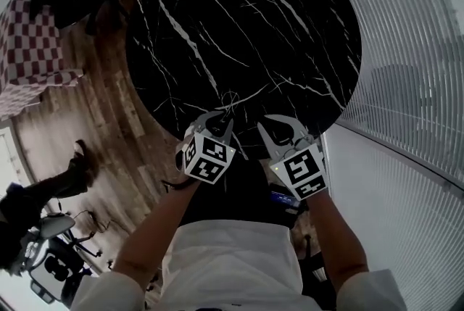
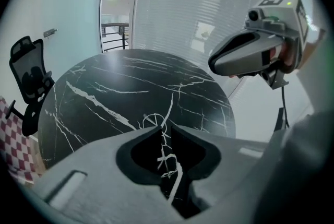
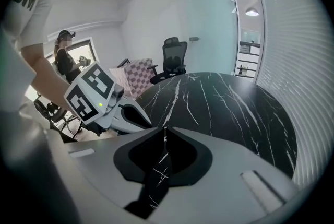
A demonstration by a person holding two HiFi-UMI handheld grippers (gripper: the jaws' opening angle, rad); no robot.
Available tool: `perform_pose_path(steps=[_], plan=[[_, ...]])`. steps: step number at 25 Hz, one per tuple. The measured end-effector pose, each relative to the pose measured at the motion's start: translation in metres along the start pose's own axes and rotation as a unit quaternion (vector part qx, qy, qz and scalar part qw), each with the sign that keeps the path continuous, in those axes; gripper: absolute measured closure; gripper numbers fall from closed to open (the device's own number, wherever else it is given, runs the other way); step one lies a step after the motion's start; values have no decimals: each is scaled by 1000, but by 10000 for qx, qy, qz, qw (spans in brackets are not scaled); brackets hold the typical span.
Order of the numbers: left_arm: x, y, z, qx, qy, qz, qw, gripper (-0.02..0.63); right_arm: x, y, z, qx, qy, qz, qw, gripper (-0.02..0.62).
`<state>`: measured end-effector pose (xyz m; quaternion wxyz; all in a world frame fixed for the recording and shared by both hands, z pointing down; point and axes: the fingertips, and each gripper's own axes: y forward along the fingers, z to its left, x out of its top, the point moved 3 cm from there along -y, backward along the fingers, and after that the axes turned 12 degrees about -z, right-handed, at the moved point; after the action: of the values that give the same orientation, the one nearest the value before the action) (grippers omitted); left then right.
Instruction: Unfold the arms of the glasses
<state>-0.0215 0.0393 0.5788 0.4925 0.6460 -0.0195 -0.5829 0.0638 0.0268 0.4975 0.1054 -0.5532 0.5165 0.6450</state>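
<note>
head view: the glasses (image 1: 230, 99) lie on the black marble table (image 1: 290, 34) close to its near edge, a thin wire frame that is hard to pick out from the white veins. the left tool (image 1: 216, 121) is just short of them, pointing down and forward, with the glasses straight ahead of its tips. the right tool (image 1: 281, 130) hangs beside it at the table edge, off to the right of the glasses and a bit further from them. both are off the frame.

left gripper view: the left tool (image 2: 164, 131) has its jaws narrowly apart, with nothing between them. one round rim of the glasses (image 2: 153, 122) shows just past the tips, a touch left of the gap. which way the frame's long axis runs i cannot tell. the right tool (image 2: 216, 63) floats at upper right, above the table (image 2: 104, 92).

right gripper view: the right tool (image 3: 163, 131) is almost closed, only a slit at the tips, and empty. the left tool (image 3: 136, 116) is just to its left. the glasses cannot be made out here.

judgement: the left tool is nearer and better lined up to pin the frame, and the right must come in leftward for an arm.
</note>
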Motion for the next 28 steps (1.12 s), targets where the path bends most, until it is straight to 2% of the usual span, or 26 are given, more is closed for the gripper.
perform_pose_path(steps=[6,12,18,25,28], plan=[[-23,19,5,-8,29,356,9994,535,-20,18,-4,70,55,148,9999,577],[-28,31,6,37,-112,466,9988,511,-32,31,-5,70,112,243,9996,577],[-34,41,6,105,-68,731,9972,512,-38,36,-2,46,210,267,9994,577],[-31,41,8,187,4,650,9977,554,-43,33,-1,-26,276,270,9993,578],[-29,39,9,217,17,583,9981,594,-43,32,0,-59,302,269,9992,578]])
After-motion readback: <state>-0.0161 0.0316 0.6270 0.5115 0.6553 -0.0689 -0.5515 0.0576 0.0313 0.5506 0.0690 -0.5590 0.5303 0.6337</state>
